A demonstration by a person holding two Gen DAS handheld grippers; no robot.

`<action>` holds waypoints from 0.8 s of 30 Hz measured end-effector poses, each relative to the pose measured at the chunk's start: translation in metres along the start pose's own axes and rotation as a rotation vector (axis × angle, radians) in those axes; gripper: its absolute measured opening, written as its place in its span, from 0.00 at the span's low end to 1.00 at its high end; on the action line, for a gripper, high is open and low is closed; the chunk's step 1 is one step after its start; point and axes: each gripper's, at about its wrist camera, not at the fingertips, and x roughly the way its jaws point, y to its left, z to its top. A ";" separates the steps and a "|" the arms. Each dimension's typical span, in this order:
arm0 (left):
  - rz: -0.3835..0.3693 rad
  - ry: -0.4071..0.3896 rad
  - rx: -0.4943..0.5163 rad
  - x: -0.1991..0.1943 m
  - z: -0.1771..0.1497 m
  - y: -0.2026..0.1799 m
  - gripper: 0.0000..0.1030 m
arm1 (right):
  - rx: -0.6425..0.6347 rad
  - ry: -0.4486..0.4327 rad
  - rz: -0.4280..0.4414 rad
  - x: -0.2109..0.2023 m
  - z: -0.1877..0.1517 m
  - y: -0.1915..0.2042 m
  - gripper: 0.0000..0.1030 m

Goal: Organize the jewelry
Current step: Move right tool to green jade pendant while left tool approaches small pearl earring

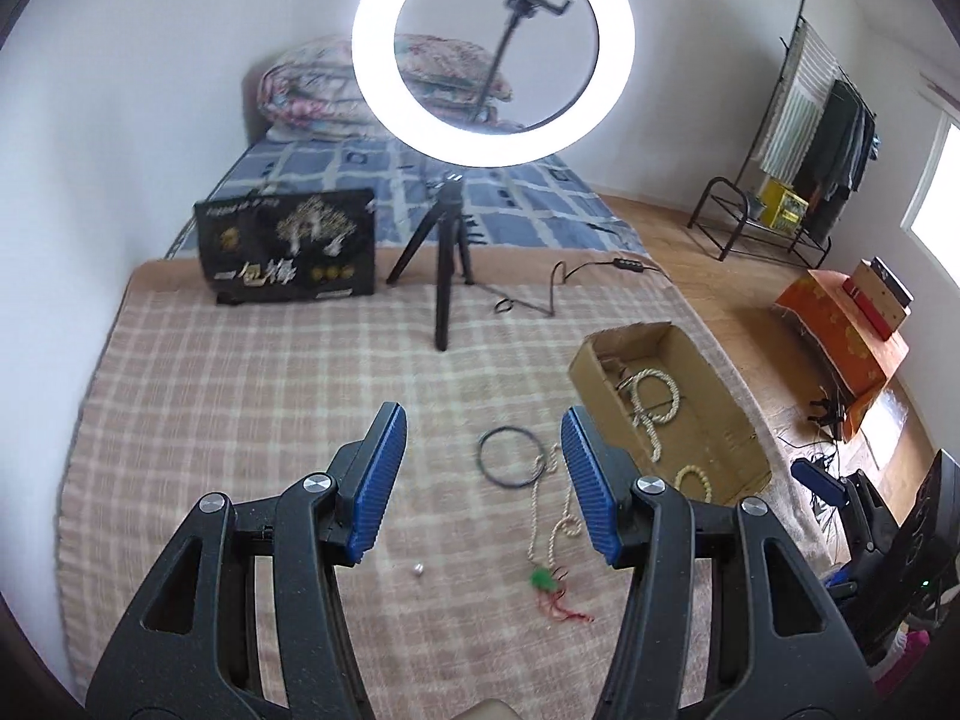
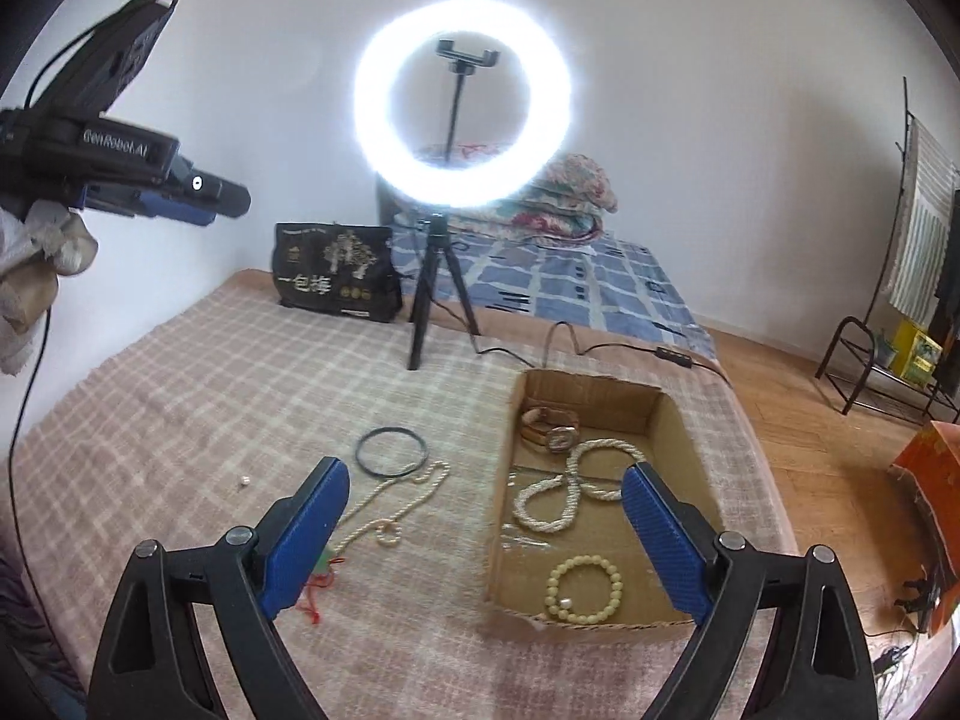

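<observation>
- while most of the jewelry lies in the cardboard box point(image 2: 678, 420), a thin pearl necklace point(image 2: 384, 498) with a green and red tassel point(image 1: 555, 591) is outside it, stretched on the checked blanket point(image 2: 198, 396) at about 9 o'clock of the box in the right wrist view.
- a dark bangle point(image 2: 391, 451) lies on the blanket at the far end of that necklace, touching or overlapping its loop.
- one small loose bead point(image 2: 243, 482) sits alone on the blanket at 9 o'clock of the bangle, well apart from it.
- inside the box, a wristwatch point(image 2: 552, 429) lies at the far end, a thick twisted pearl rope point(image 2: 576, 489) in the middle, and a cream bead bracelet point(image 2: 585, 591) at the near end.
- the right gripper point(image 2: 486, 534) hangs above the blanket and the box's left wall with its blue pads spread wide and nothing between them.
- the left gripper point(image 1: 483, 474) hovers over the bangle and necklace, pads apart, gripping nothing; in the right wrist view it shows at 10 o'clock, held in a gloved hand point(image 2: 36, 264).
- beyond the box at 12 o'clock stands a lit ring light point(image 2: 462, 105) on a small tripod point(image 2: 438, 294), with a black printed bag point(image 2: 336, 279) beside it at 9 o'clock.
- a cable point(image 2: 600, 345) runs behind the box.
</observation>
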 end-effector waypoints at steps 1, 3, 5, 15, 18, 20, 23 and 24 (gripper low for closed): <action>0.002 0.009 -0.015 0.001 -0.007 0.008 0.54 | -0.005 0.002 0.015 0.000 -0.001 0.005 0.84; 0.006 0.037 -0.039 0.008 -0.019 0.022 0.54 | -0.018 0.010 0.055 0.000 -0.003 0.015 0.81; 0.011 0.067 -0.053 0.016 -0.029 0.033 0.54 | -0.029 0.023 0.095 0.002 -0.006 0.025 0.78; -0.018 0.193 -0.072 0.056 -0.068 0.052 0.45 | -0.097 0.175 0.308 0.041 -0.020 0.065 0.40; -0.034 0.229 -0.062 0.068 -0.076 0.048 0.42 | -0.110 0.214 0.351 0.054 -0.025 0.075 0.38; -0.046 0.266 -0.059 0.080 -0.087 0.046 0.41 | -0.113 0.240 0.382 0.063 -0.030 0.081 0.38; -0.051 0.322 -0.058 0.096 -0.102 0.043 0.35 | -0.121 0.280 0.409 0.075 -0.039 0.085 0.35; -0.051 0.336 -0.058 0.101 -0.106 0.043 0.35 | -0.118 0.293 0.415 0.079 -0.042 0.084 0.33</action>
